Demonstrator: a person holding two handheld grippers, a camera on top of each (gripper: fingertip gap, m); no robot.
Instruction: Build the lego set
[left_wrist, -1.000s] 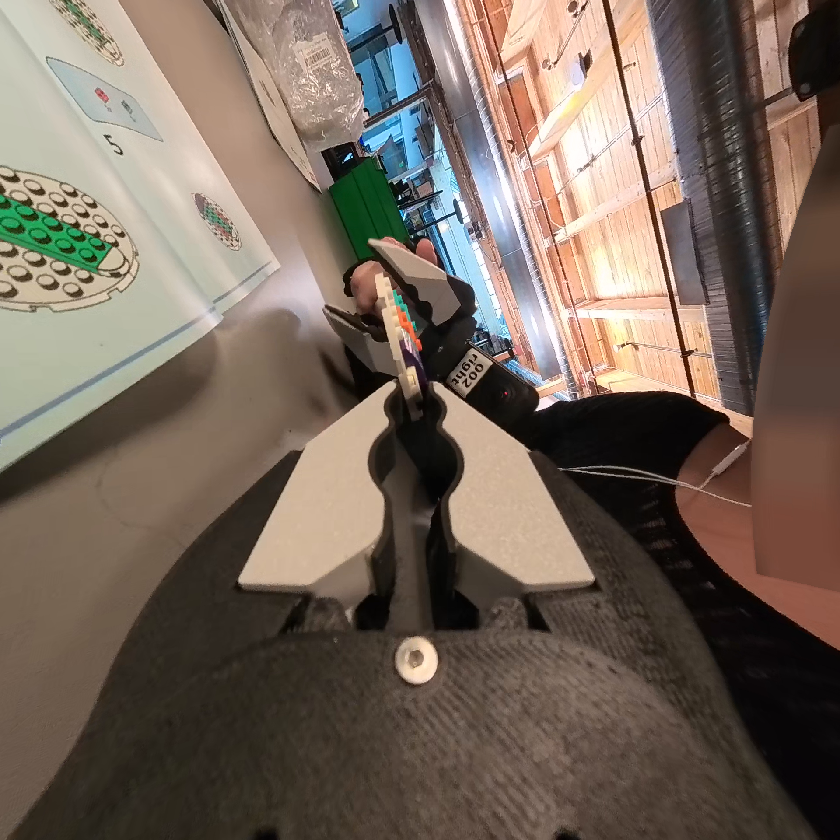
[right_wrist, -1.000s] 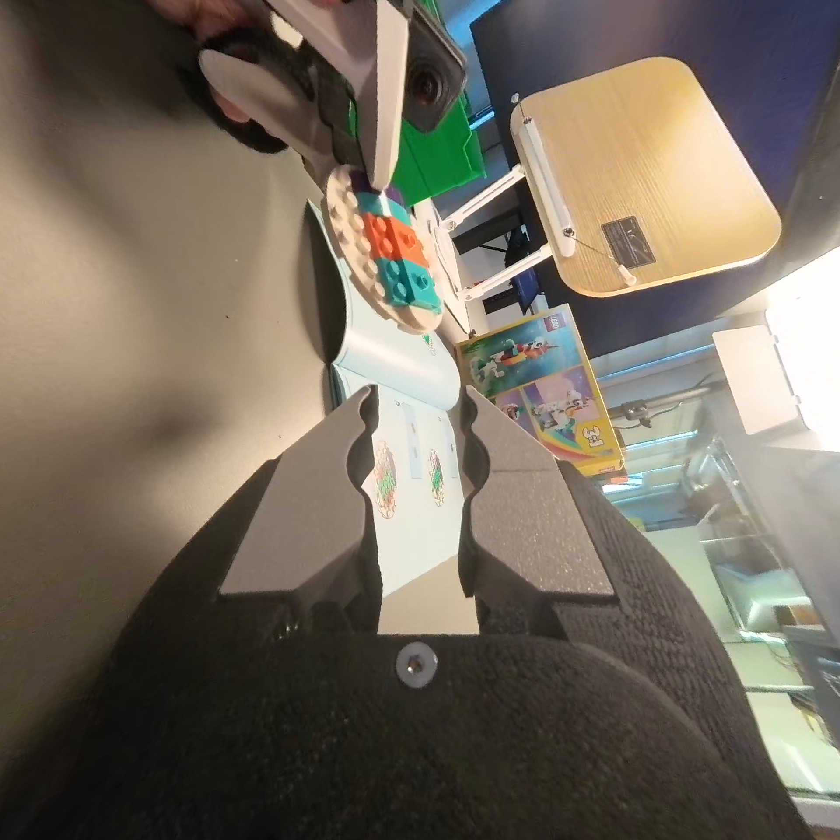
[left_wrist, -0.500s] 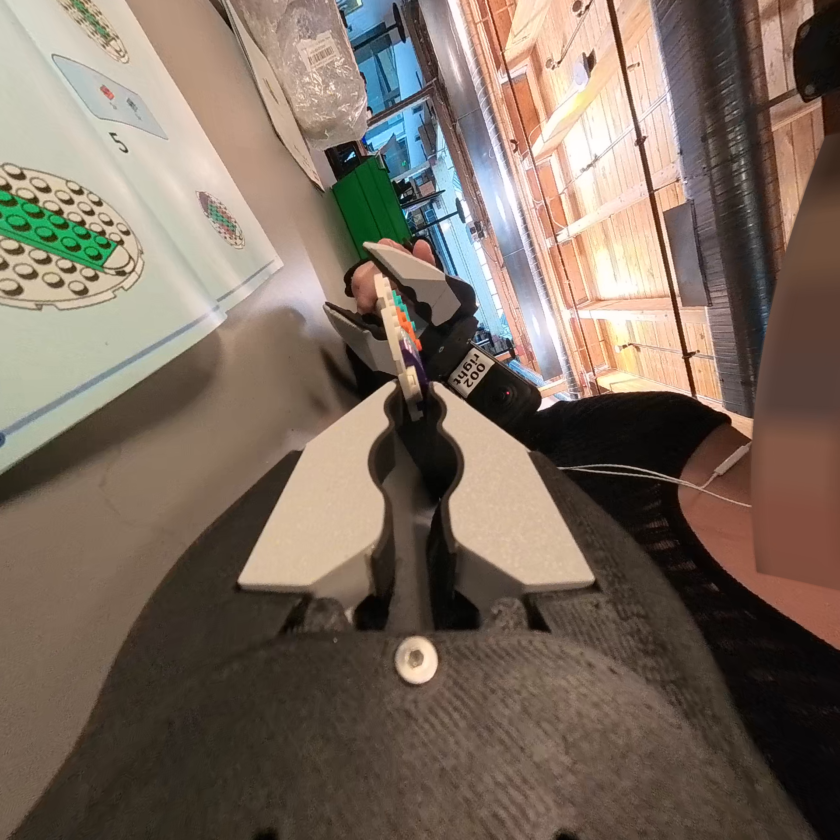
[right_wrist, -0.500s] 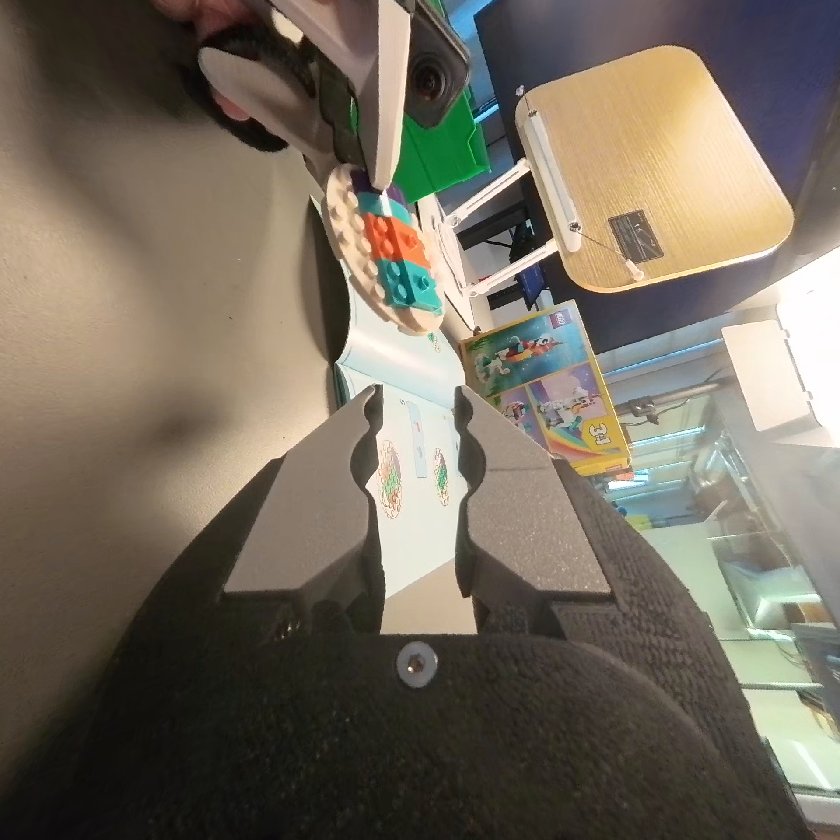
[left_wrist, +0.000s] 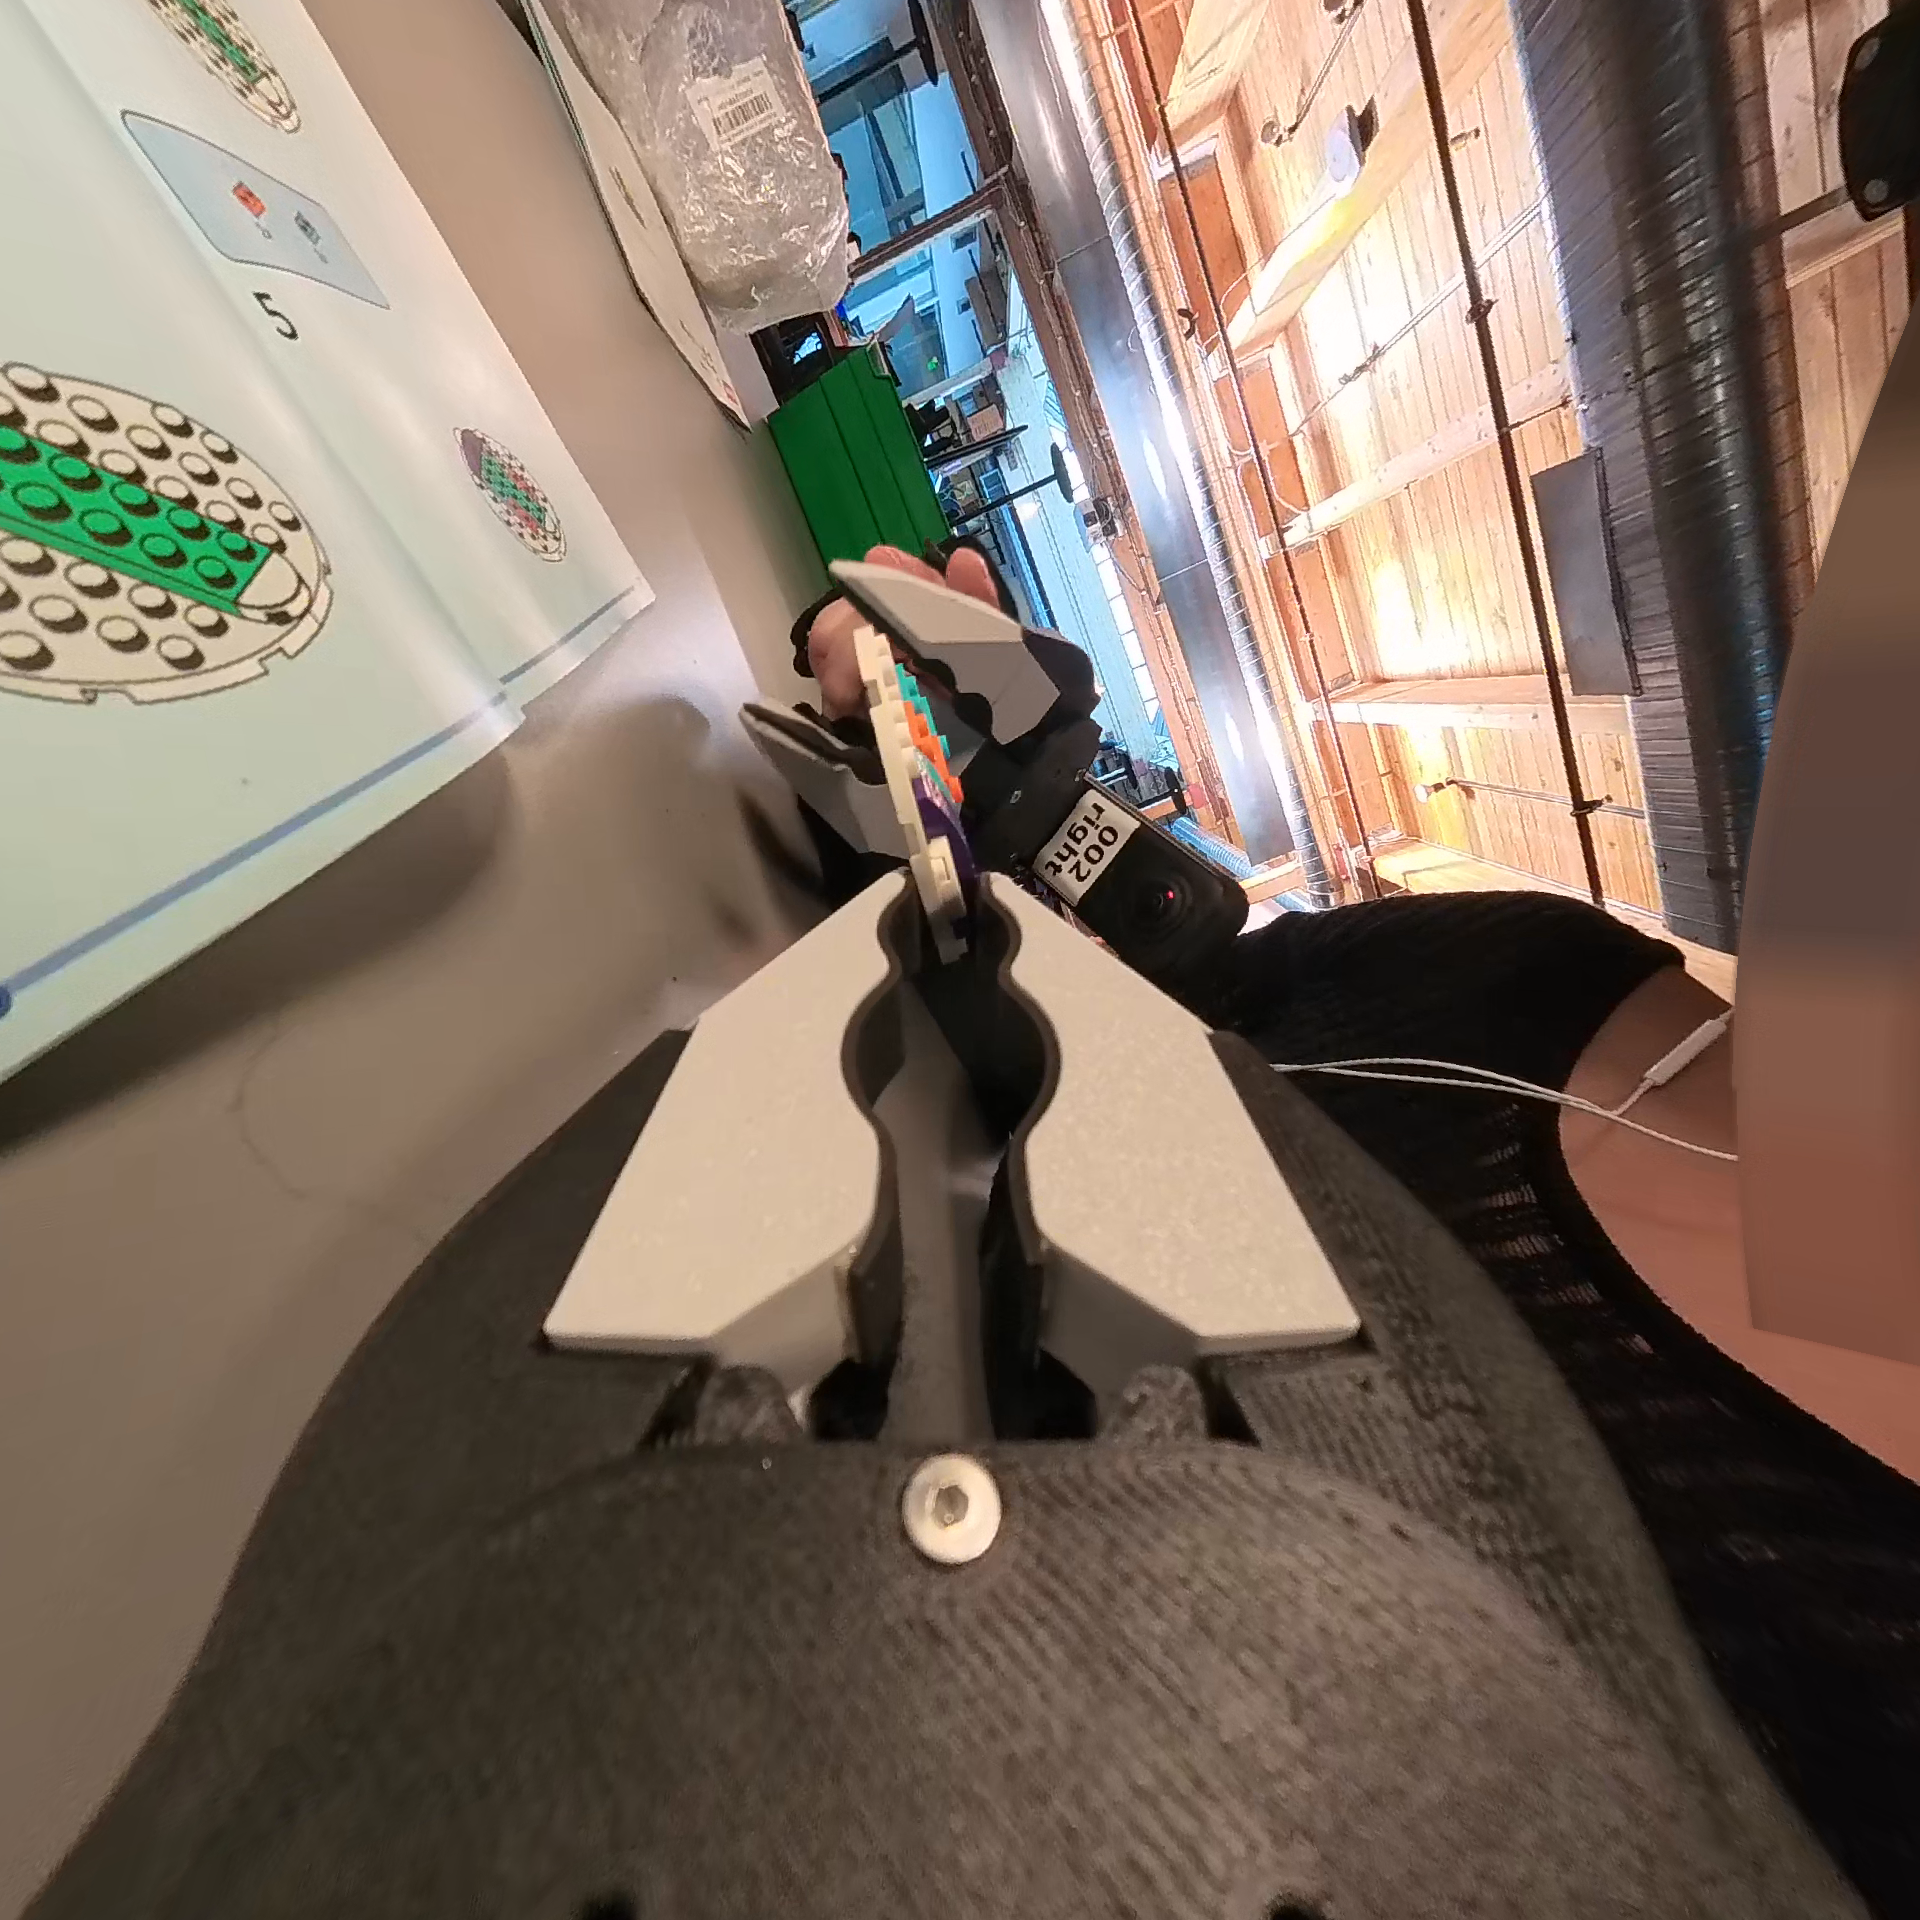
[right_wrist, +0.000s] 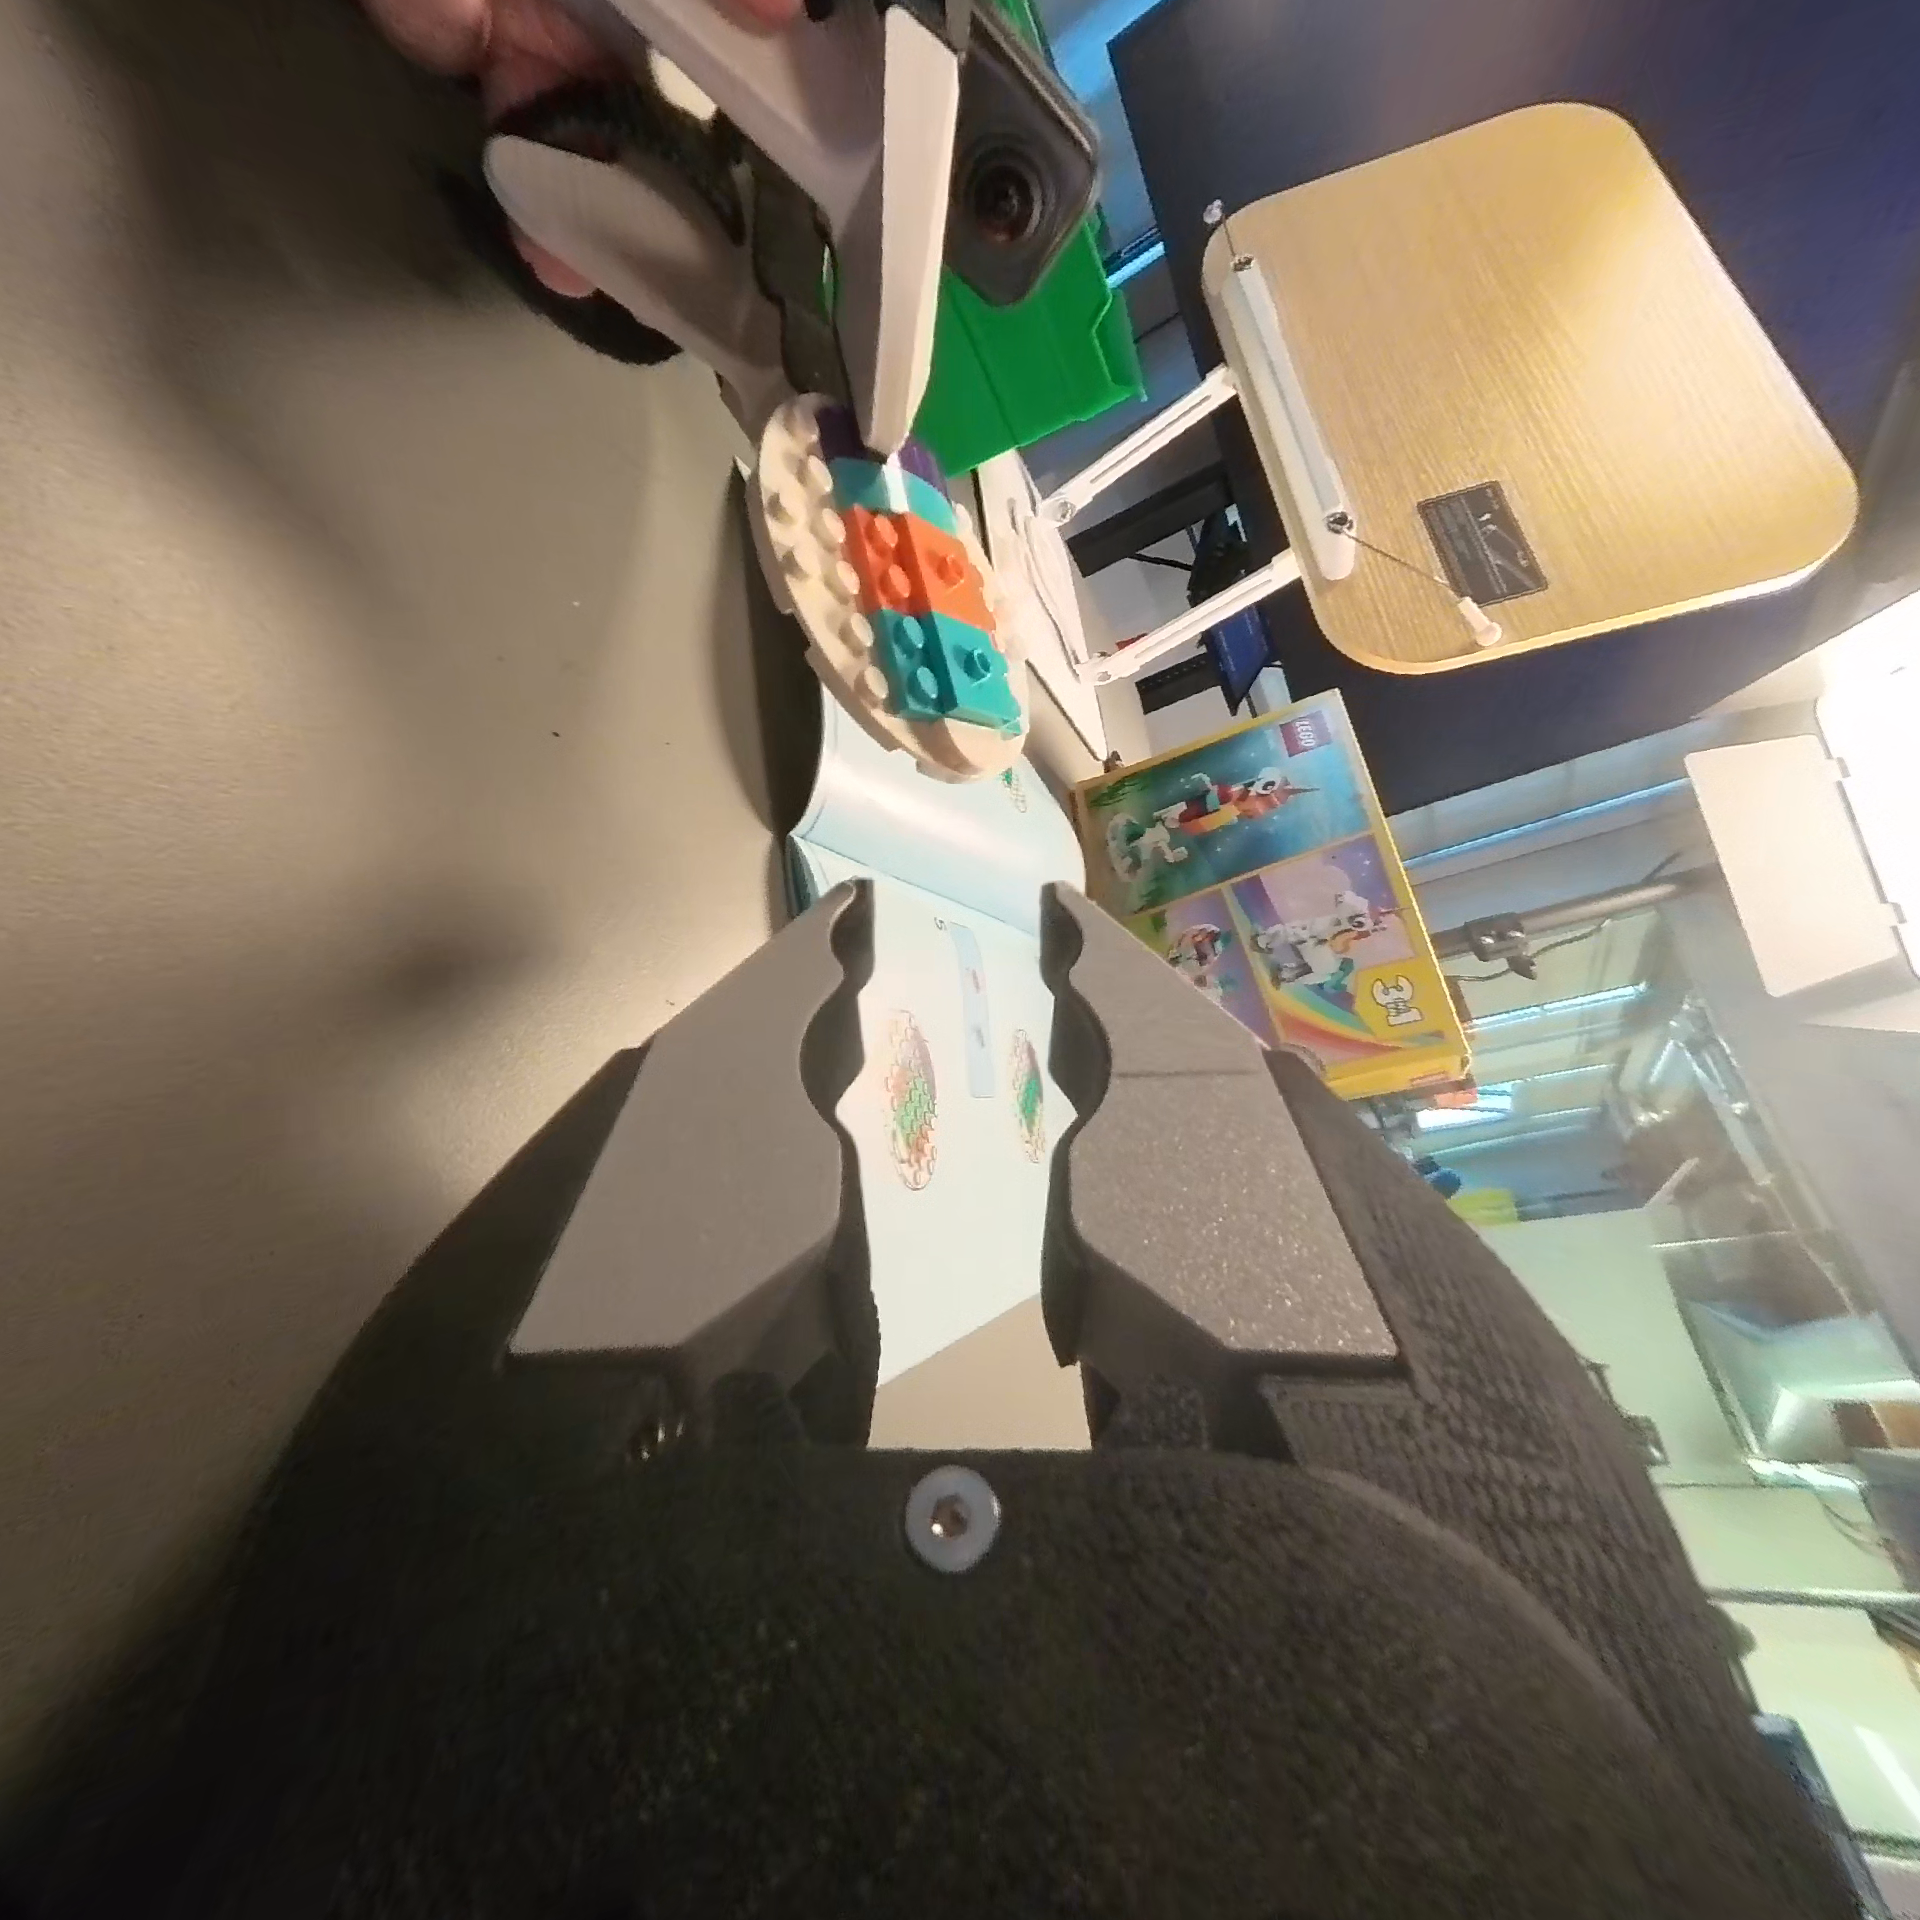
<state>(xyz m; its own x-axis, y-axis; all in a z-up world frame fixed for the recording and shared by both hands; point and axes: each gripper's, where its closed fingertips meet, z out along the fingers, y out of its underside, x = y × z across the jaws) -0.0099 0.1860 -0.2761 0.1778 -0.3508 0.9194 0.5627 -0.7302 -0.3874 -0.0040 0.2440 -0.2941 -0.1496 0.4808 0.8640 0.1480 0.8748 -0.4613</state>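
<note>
My left gripper (left_wrist: 948, 894) is shut on the rim of a round white studded plate (left_wrist: 900, 743) and holds it on edge above the grey table. In the right wrist view the plate (right_wrist: 800, 520) carries a purple brick (right_wrist: 923, 459), orange bricks (right_wrist: 914, 571) and teal bricks (right_wrist: 935, 665), with the left gripper (right_wrist: 831, 416) pinching its top edge. My right gripper (right_wrist: 951, 904) is open and empty, pointing at the plate from a short way off, not touching it. Its fingers (left_wrist: 935, 634) show beyond the plate in the left wrist view.
An open instruction booklet (left_wrist: 208, 520) lies on the grey table (right_wrist: 260, 727); it also shows in the right wrist view (right_wrist: 935, 1091). A lego box (right_wrist: 1268, 904) stands behind it. A clear plastic bag (left_wrist: 727, 156) and a green bin (left_wrist: 852, 447) sit farther back. A black sleeve (left_wrist: 1455, 987) is at right. There is about 7 cm between the tips of the two grippers.
The right gripper's jaws have narrowed a little. The left gripper keeps its hold on the plate, which has barely moved.
</note>
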